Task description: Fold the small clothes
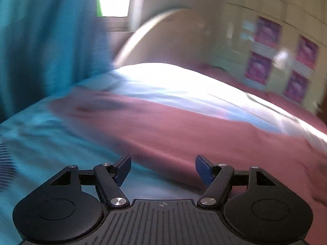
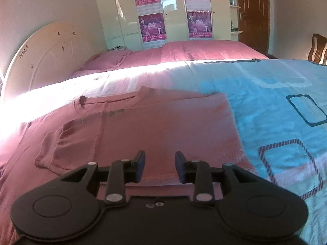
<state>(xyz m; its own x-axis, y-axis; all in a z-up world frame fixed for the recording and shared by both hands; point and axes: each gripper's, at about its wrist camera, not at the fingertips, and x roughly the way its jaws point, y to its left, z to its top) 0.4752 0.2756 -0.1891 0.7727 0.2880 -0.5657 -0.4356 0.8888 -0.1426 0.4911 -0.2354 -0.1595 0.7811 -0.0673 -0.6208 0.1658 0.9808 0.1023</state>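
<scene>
Bedroom setting: a wide bed with a turquoise patterned bedspread, a curved pale headboard at the upper left of the right wrist frame, and a cream wardrobe with purple posters behind it

On the bedspread lies a dusty-pink T-shirt, spread flat with its neckline toward the upper left of that frame and its hem toward the bottom, so its long axis runs from the camera away toward the headboard. One short sleeve is folded in over the body at lower left. The shirt's right side edge runs up the frame just right of centre, with bare bedspread beyond it

The right gripper hangs just above the hem, directly below the shirt's middle in the frame; its jaws are slightly apart with nothing between them, and no pad presses on cloth

The left wrist view is heavily blurred. The left gripper has its jaws wide apart and empty, with the pink shirt filling the centre and right of its frame and turquoise fabric on the left

Judging by this, the right gripper is the nearer one to the hem, and a fold would carry that hem up along the long axis toward the neckline
</scene>
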